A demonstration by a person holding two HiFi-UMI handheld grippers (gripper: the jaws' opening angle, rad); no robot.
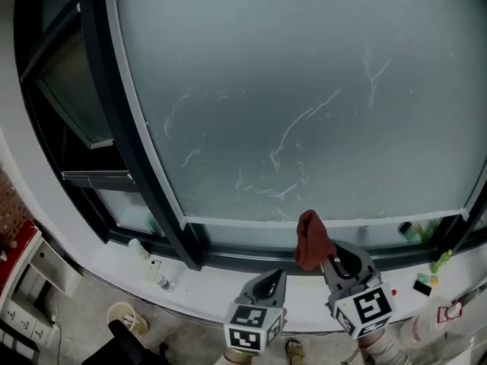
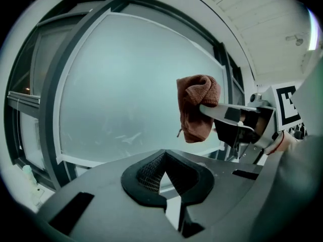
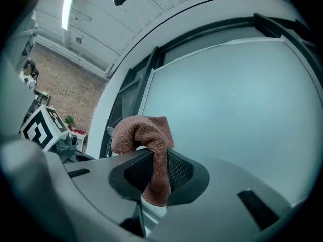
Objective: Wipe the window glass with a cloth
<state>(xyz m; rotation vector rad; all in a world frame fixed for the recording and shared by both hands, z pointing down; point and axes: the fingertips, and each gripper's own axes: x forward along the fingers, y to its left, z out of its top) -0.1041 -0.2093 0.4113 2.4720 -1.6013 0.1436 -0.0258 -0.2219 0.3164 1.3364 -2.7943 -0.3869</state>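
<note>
The big frosted window glass [image 1: 304,97] fills the head view and carries pale streaks around its lower middle. A reddish-brown cloth [image 1: 312,238] hangs in front of the glass's bottom edge. My right gripper [image 1: 329,258] is shut on it; in the right gripper view the cloth [image 3: 144,132] bulges over the jaws and a strip runs down between them at my right gripper [image 3: 154,158]. My left gripper [image 1: 272,280] sits just left of and below the right one, shut and holding nothing. From my left gripper [image 2: 164,154] the cloth [image 2: 198,107] shows up and to the right.
A dark window frame [image 1: 129,143] slants down the left. The white sill [image 1: 205,291] below holds small bottles [image 1: 156,268] at left and green and dark items [image 1: 426,238] at right. A cup [image 1: 122,314] stands on the floor. A brick wall [image 3: 70,92] lies behind.
</note>
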